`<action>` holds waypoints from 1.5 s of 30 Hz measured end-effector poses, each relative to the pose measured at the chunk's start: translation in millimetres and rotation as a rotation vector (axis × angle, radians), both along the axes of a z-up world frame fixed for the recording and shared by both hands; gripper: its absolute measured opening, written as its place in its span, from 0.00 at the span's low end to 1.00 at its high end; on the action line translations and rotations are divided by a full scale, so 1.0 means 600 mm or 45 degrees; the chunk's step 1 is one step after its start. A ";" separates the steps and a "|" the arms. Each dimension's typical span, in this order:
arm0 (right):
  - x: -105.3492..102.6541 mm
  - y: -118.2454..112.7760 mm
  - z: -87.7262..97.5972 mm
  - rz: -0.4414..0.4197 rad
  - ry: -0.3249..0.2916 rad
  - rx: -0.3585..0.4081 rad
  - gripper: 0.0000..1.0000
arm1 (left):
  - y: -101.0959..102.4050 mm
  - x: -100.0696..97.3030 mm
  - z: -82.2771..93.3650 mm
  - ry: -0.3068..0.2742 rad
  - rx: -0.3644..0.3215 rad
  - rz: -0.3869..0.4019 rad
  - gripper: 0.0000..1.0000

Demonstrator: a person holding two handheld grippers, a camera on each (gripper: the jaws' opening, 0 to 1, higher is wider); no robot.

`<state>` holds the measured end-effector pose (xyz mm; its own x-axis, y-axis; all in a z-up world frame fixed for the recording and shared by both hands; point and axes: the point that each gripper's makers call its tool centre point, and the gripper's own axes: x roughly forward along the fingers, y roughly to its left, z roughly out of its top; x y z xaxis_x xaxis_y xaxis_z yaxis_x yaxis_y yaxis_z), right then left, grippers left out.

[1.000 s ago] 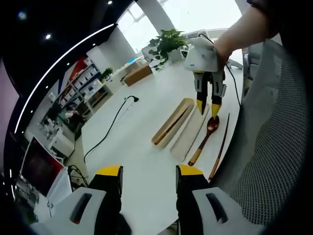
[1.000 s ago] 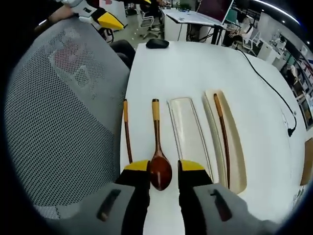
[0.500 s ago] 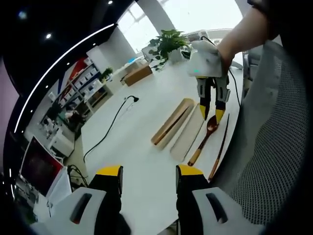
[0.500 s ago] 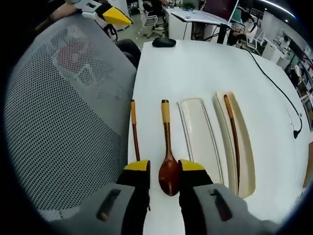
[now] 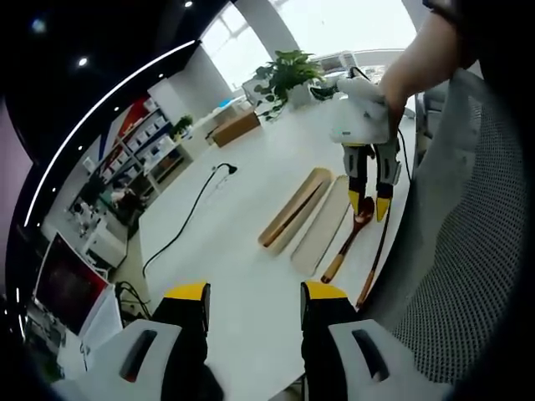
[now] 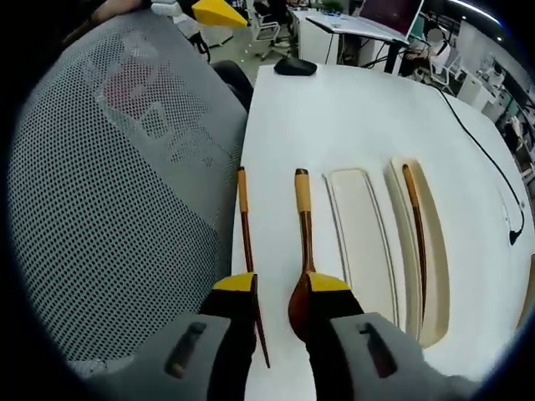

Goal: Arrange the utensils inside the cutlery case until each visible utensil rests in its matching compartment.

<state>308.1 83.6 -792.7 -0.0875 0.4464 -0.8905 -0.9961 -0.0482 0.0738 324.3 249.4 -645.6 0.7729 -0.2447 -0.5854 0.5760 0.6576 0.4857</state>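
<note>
A dark wooden spoon (image 6: 303,234) with a yellow handle end lies on the white table (image 6: 334,117), and a loose chopstick (image 6: 247,251) lies to its left. An empty cream case half (image 6: 361,242) lies to the spoon's right. The other half (image 6: 435,267) holds a second chopstick (image 6: 415,225). My right gripper (image 6: 281,284) is open low over the table, the spoon's bowl by its right finger and the loose chopstick by its left. In the left gripper view it (image 5: 369,206) hangs over the spoon (image 5: 344,244). My left gripper (image 5: 255,292) is open and holds nothing.
A grey mesh chair back (image 6: 109,192) presses against the table's near edge beside the loose chopstick. A black mouse (image 6: 294,67) lies at the table's far end. A black cable (image 5: 188,221) runs across the table, with a potted plant (image 5: 284,75) beyond.
The right gripper has come down and slid toward the chair: the spoon's bowl, first midway between its jaws, now sits at the right jaw. The left gripper has held still.
</note>
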 end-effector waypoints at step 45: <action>-0.044 0.010 -0.053 0.177 -0.022 -0.124 0.17 | 0.000 -0.001 -0.003 0.012 0.009 0.000 0.44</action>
